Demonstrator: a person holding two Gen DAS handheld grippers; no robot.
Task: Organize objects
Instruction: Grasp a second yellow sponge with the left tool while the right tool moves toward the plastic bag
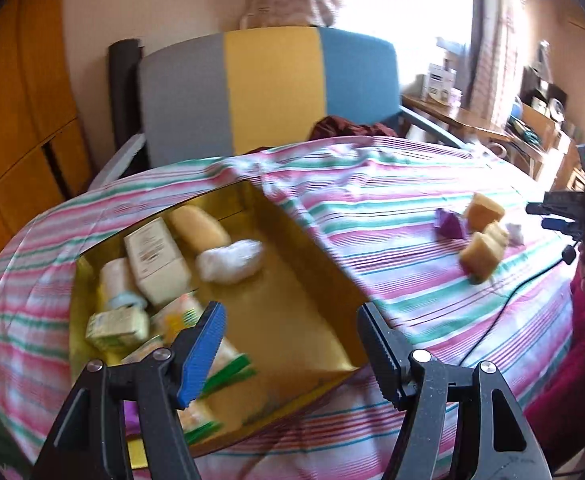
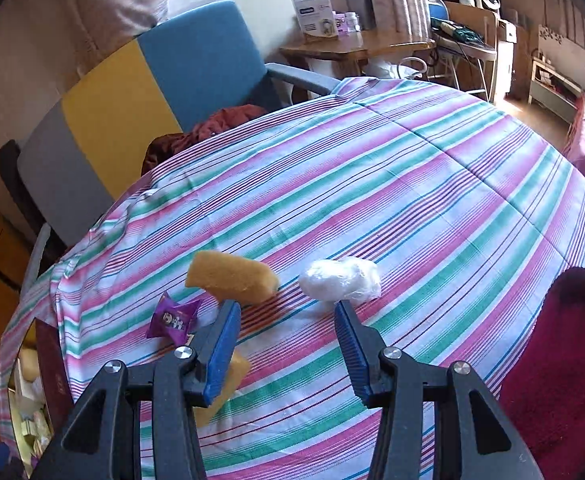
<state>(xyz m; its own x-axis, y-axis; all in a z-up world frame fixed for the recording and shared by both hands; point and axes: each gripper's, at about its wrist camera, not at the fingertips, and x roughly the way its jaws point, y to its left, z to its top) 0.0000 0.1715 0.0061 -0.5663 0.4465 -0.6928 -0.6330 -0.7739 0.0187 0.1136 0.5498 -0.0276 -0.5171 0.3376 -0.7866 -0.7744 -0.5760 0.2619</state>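
An open gold box lies on the striped tablecloth, holding a bread roll, a cream carton, a white wrapped bundle and small green-yellow packs. My left gripper hovers open over the box, nothing between its fingers. My right gripper stands open above the cloth, empty. Just beyond its tips lie a yellow sponge-like block and a white wrapped bundle. A purple wrapper sits to the left, and a second yellow block is partly hidden under the left finger.
A chair with a grey, yellow and blue back stands behind the table, dark red cloth on its seat. A black cable runs across the cloth at the right. A red sleeve fills the lower right. The box's edge shows at lower left.
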